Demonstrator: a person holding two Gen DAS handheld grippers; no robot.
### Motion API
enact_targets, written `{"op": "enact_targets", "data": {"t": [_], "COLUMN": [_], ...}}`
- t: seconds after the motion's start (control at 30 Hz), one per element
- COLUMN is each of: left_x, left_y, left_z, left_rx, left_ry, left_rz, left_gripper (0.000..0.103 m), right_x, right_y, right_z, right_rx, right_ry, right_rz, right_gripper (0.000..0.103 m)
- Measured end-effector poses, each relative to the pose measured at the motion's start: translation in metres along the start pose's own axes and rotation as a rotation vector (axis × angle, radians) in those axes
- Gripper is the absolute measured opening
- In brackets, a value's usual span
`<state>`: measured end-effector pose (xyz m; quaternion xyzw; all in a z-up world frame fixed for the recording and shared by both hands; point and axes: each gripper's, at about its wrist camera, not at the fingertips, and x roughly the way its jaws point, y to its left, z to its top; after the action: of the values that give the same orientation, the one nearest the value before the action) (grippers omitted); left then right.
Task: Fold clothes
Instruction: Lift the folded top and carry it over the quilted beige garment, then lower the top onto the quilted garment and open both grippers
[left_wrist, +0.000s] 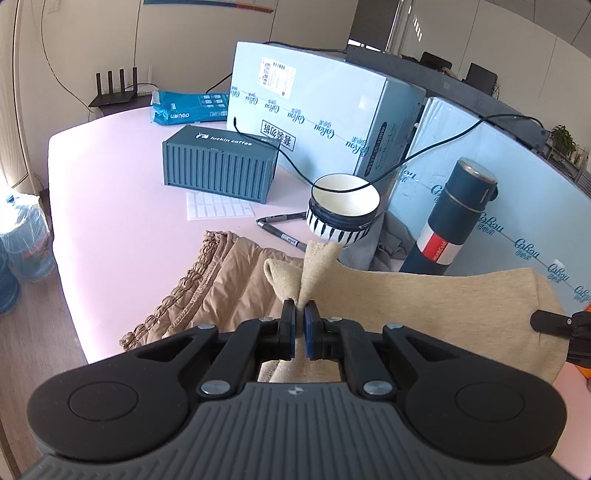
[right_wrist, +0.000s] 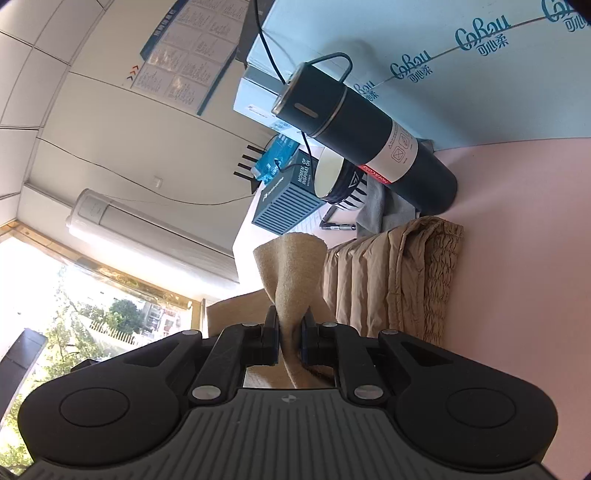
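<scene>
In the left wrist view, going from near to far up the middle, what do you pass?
Left gripper shut on the beige cloth → tan quilted garment → pen → sheet of white labels → dark green container-shaped box → blue packet → black router.

The tan knit garment (left_wrist: 436, 310) hangs lifted off the pink table (left_wrist: 122, 206), stretched in a broad sheet; one bunched corner is pinched in the left gripper (left_wrist: 300, 314), its loose end flaring upward past the pads; another corner is pinched in the right gripper (right_wrist: 290, 325), curling into a cone above the jaws. Beside it lies a folded beige quilted garment (left_wrist: 221, 284), puffy, with a ruffled gathered hem; it rests flat on the table.
</scene>
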<state>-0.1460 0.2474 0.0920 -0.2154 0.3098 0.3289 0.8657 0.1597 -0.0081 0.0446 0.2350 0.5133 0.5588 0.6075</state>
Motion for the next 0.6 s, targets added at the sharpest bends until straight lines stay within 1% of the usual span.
{"op": "enact_targets", "data": {"t": [0.13,0.3,0.43,0.47,0.5,0.57,0.6], "left_x": [0.037,0.086,0.114,0.119,0.123,0.130,0.133], "left_y": [0.001,0.013,0.023,0.024,0.024,0.021,0.020], "left_z": [0.003,0.005,0.001,-0.001,-0.003,-0.007,-0.008], "left_rx": [0.002,-0.004,-0.023,-0.024,-0.020,-0.003,0.006], "left_ry": [0.053,0.132,0.197,0.210,0.223,0.239,0.243], "left_rz": [0.030,0.116,0.173,0.182,0.190,0.205,0.213], "left_gripper": [0.004,0.004,0.004,0.004,0.005,0.007,0.007], "right_x": [0.025,0.044,0.053,0.055,0.057,0.062,0.063], "right_y": [-0.025,-0.055,-0.078,-0.082,-0.087,-0.094,-0.096], "right_z": [0.015,0.027,0.034,0.035,0.034,0.033,0.032], "right_rx": [-0.012,0.007,0.022,0.024,0.025,0.024,0.024], "right_ry": [0.024,0.034,0.037,0.043,0.051,0.063,0.065], "right_rz": [-0.050,-0.111,-0.174,-0.195,-0.216,-0.254,-0.269], "right_gripper": [0.010,0.010,0.011,0.014,0.014,0.022,0.024]}}
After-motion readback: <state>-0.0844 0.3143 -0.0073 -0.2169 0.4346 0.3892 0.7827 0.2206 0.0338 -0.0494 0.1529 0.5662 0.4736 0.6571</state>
